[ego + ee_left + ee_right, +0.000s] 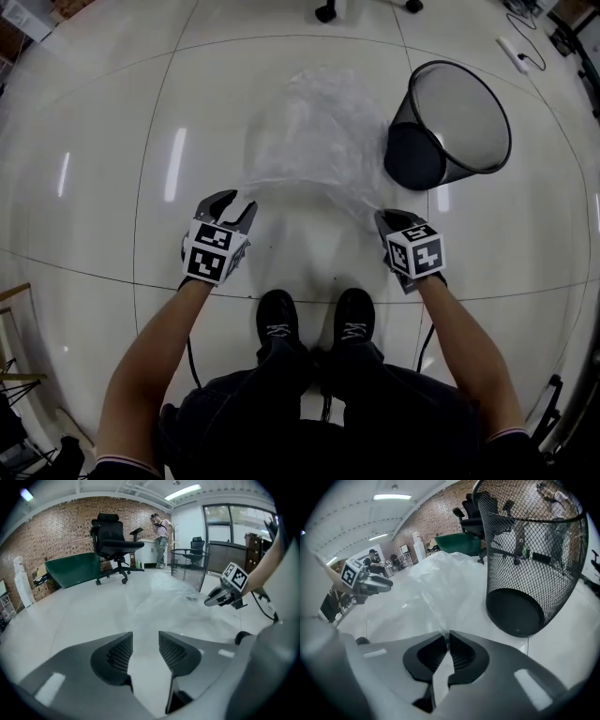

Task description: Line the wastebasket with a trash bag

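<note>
Bag is lying spread on the floor beside the bin; right gripper is pinching its near edge, left gripper is gaping wide.

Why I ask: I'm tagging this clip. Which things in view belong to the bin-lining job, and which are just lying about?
Job: clear plastic trash bag spread on the floor; black wire-mesh wastebasket standing beside it; right gripper, jaws shut on the bag's edge; left gripper, jaws apart.
Lying about: black office chair; green tub by the brick wall.
</note>
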Action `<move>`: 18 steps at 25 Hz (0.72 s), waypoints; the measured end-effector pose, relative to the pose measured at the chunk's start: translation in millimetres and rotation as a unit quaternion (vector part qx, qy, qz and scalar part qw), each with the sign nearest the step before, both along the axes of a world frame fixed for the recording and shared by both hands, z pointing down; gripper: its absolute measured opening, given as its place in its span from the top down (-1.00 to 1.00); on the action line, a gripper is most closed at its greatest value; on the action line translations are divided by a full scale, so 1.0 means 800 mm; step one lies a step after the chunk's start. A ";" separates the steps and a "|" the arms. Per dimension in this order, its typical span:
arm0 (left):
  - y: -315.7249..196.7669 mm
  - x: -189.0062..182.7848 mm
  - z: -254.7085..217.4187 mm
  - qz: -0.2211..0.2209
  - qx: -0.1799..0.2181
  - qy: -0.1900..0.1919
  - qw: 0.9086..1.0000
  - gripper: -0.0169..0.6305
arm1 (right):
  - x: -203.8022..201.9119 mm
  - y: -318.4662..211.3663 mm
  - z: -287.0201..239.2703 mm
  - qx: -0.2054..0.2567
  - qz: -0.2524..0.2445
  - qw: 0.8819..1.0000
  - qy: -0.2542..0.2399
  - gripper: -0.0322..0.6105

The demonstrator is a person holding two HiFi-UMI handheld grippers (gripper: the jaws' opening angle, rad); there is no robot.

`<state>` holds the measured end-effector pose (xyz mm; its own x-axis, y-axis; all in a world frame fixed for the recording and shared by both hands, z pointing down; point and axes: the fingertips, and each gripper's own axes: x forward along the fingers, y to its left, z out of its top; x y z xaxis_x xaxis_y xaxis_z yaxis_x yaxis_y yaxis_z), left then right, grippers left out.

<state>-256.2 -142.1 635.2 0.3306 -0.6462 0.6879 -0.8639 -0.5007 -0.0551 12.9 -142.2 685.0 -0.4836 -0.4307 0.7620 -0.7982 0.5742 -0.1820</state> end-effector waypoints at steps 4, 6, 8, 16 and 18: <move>-0.026 -0.011 0.029 -0.007 -0.006 -0.027 1.000 0.32 | 0.001 -0.009 -0.014 0.008 -0.001 1.000 -0.012 0.89; -0.041 -0.020 0.042 -0.016 -0.008 -0.034 0.999 0.25 | -0.001 -0.013 -0.020 0.013 -0.005 1.000 -0.018 0.89; -0.053 -0.024 0.055 -0.018 -0.014 -0.032 0.999 0.23 | -0.001 -0.014 -0.026 0.016 -0.009 1.000 -0.022 0.89; -0.058 0.002 0.024 0.037 -0.009 -0.006 0.999 0.91 | 0.009 -0.014 -0.070 0.053 -0.013 0.998 -0.025 0.89; -0.056 0.002 -0.006 0.042 0.011 0.002 0.999 0.91 | 0.010 -0.012 -0.091 0.069 -0.013 0.997 -0.026 0.89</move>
